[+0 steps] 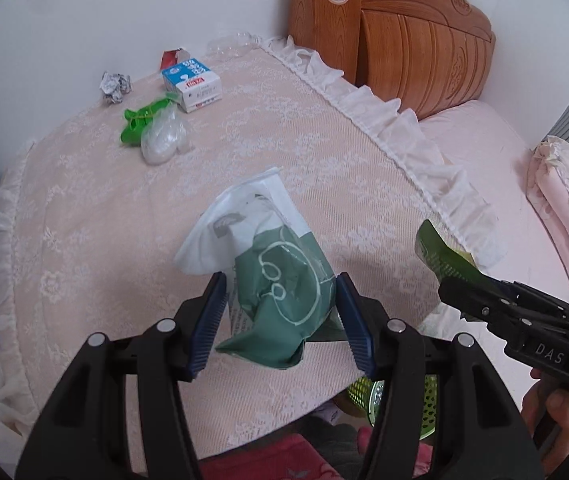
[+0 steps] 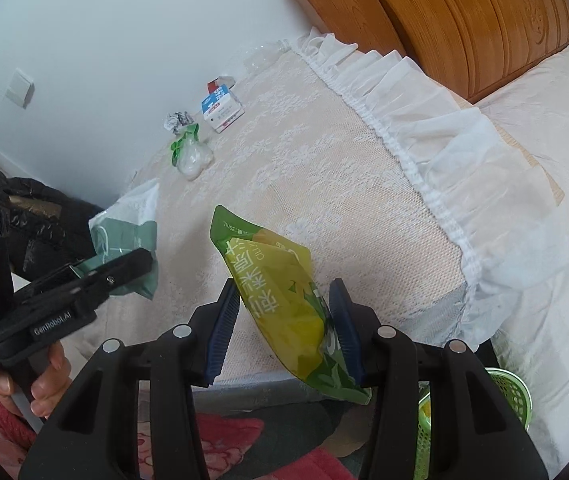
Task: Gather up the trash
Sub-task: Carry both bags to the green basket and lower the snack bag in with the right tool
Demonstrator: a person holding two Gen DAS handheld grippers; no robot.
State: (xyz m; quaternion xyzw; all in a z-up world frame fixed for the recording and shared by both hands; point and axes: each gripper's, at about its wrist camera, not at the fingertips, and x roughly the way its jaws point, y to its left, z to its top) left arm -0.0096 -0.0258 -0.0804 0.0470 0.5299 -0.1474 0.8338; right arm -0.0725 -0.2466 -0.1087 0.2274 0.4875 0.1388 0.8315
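Left wrist view: over the lace-covered tabletop (image 1: 244, 140), the left claw (image 1: 282, 320) grips a crumpled green-and-white plastic bag (image 1: 272, 272); the right claw (image 2: 284, 328) clamps a yellow-green foil pouch (image 2: 280, 300). Carry both, grips firm, over the green mesh basket (image 2: 512, 392) below before releasing.

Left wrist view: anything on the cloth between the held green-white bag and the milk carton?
Only bare lace cloth between bag and carton; the knotted clear bag lies left of that line.

Before me: lace-covered table (image 1: 244, 152) with ruffled white trim (image 2: 424, 120); carved wooden headboard (image 1: 404, 48); pink bed (image 1: 496, 168); wall switch (image 2: 19, 88); red floral fabric (image 2: 228, 432) below.
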